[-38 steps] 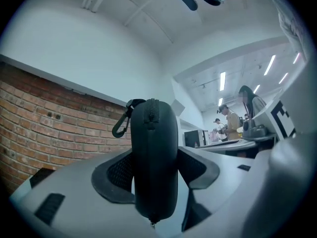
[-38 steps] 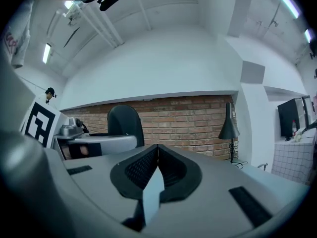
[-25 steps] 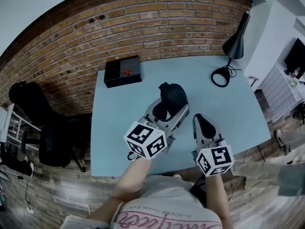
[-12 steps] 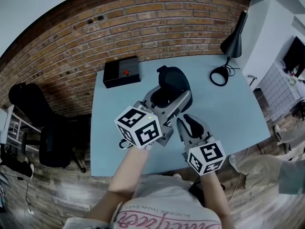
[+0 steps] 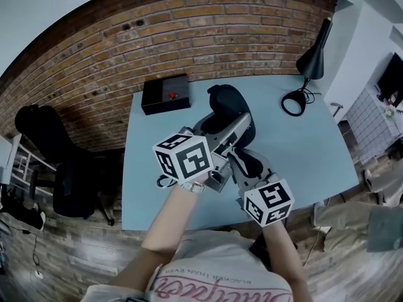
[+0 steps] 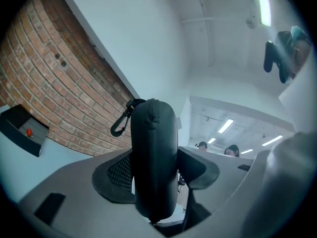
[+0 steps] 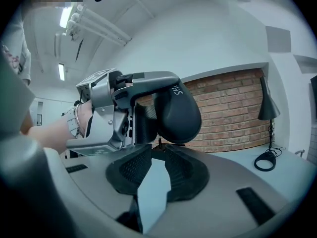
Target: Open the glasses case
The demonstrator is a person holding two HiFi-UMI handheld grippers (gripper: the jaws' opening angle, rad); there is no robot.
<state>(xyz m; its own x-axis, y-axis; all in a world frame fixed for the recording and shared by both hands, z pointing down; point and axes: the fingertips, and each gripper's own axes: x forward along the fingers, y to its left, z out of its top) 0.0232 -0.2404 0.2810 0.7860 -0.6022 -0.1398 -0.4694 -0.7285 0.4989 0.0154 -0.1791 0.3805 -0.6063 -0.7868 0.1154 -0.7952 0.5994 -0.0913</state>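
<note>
The glasses case (image 5: 230,106) is up off the desk (image 5: 302,150), around mid-desk. The left tongs (image 5: 228,129) are clamped across its sides, with the zip (image 6: 152,114) edge facing back along them and the clip (image 6: 120,124) at the far end. The right tongs (image 7: 156,168) sit just near-right of it. They have just been opening and now stand slightly apart with nothing between them. A small tab (image 7: 158,142), likely the zip pull, hangs just beyond their tips. The trick now, I'd say: ease in, pinch that tab squarely, then run it along the seam while the left grip holds firm. The black box (image 5: 165,94) and lamp (image 5: 313,58) stand well apart at the far edge.
</note>
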